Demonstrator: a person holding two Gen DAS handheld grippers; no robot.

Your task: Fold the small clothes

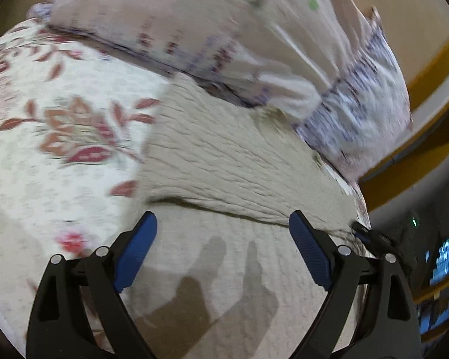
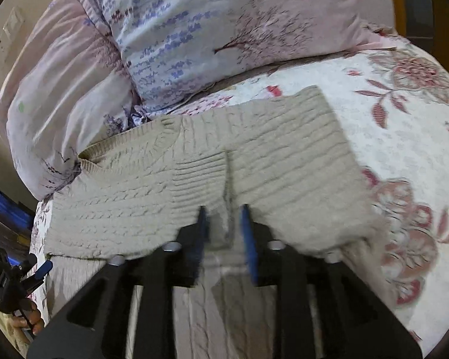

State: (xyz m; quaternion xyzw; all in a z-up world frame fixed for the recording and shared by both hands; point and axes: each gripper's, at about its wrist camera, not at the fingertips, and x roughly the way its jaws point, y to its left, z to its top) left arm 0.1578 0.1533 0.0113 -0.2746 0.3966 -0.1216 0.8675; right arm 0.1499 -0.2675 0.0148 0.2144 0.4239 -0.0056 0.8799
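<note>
Beige cable-knit fills the left wrist view: the sweater [image 1: 224, 149] lies flat on a floral quilt [image 1: 45, 137] printed with red leaves, a dark fold line crossing it just ahead of the fingertips. Behind it 1 pale, lavender-printed pillow [image 1: 194, 24] leans, blurred. The left gripper [image 1: 223, 229] hangs above the knit with its blue ribbed pads spread wide, nothing between them, casting a shadow on the fabric. From the right wrist view, the sweater [image 2: 194, 161] shows ribbed cuff and twisted cables, folded over itself, its neckline toward 2 soft, wrinkled pillows [image 2: 194, 30]. The right gripper [image 2: 223, 212] has its pads drawn narrow, pinching a raised fold of the sweater. The quilt [image 2: 404, 137] spreads to the right.
</note>
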